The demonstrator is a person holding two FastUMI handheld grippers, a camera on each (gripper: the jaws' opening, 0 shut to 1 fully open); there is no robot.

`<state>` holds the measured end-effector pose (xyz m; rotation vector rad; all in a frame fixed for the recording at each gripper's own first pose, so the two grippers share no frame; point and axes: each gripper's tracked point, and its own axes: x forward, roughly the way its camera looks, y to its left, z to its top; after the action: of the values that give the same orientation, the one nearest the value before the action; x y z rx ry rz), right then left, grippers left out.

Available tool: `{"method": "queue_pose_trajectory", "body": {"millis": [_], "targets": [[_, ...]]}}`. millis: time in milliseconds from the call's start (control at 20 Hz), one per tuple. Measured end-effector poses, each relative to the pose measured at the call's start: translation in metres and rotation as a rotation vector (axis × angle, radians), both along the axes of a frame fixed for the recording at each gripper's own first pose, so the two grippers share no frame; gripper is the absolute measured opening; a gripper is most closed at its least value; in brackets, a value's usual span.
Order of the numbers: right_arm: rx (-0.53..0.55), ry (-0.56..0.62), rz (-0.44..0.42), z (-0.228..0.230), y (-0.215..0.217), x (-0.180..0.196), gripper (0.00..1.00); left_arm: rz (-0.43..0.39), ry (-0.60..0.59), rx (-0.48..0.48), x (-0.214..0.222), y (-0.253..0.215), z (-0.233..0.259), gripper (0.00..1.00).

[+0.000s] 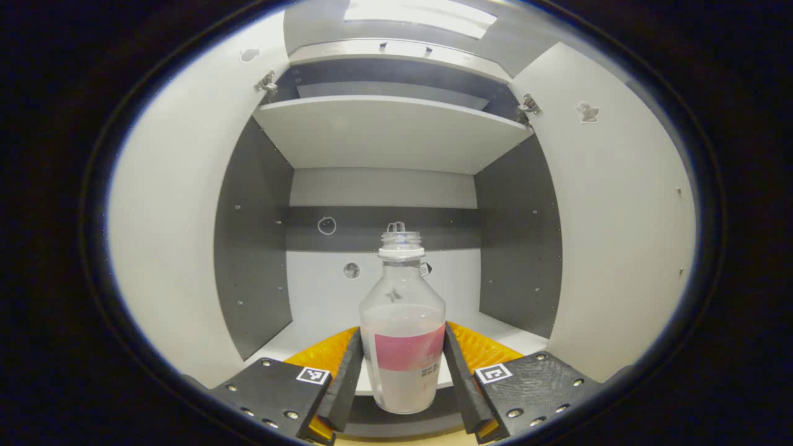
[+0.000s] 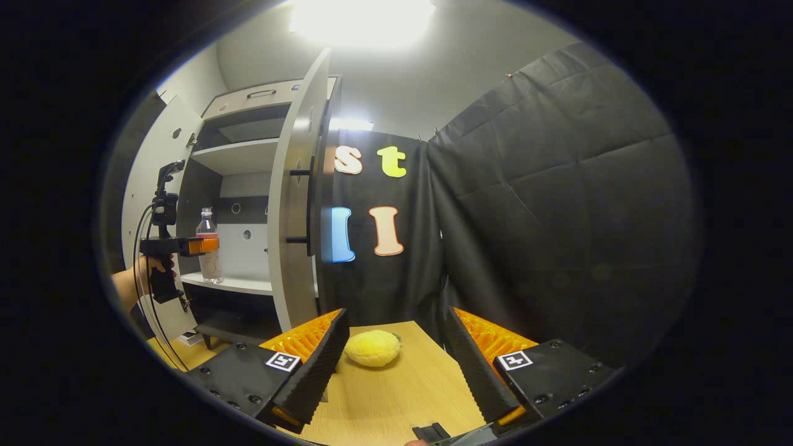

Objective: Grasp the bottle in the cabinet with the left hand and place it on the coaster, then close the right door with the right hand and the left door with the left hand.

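A clear bottle (image 1: 403, 334) with a pink label and some pale liquid stands upright near the front edge of the cabinet's lower shelf (image 1: 502, 334). My left gripper (image 1: 403, 328) is shut on it, one finger against each side of its body. Both cabinet doors are open: the left door (image 1: 167, 217) and the right door (image 1: 619, 217). In the right gripper view the left gripper (image 2: 204, 246), held by a hand (image 2: 133, 279), reaches into the cabinet at the bottle (image 2: 209, 248). My right gripper (image 2: 395, 316) hangs open over the wooden table (image 2: 384, 396), with nothing between its fingers.
The right door (image 2: 296, 217) swings out toward my right gripper, its black handle (image 2: 308, 207) on the outer face. A yellow lemon-shaped toy (image 2: 373, 348) lies on the table ahead of the right fingers. An upper shelf (image 1: 390, 130) spans the cabinet above the bottle.
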<state>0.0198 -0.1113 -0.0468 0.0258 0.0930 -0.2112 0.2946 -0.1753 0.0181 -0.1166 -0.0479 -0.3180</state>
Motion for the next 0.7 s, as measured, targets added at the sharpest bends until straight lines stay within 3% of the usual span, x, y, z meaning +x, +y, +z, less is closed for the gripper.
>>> {"method": "queue_pose_trajectory", "body": {"millis": [700], "targets": [[0.01,0.025,0.129,-0.007,0.019,-0.034,0.96,0.027,0.027,-0.025,-0.106,0.026,-0.053,0.7]]}}
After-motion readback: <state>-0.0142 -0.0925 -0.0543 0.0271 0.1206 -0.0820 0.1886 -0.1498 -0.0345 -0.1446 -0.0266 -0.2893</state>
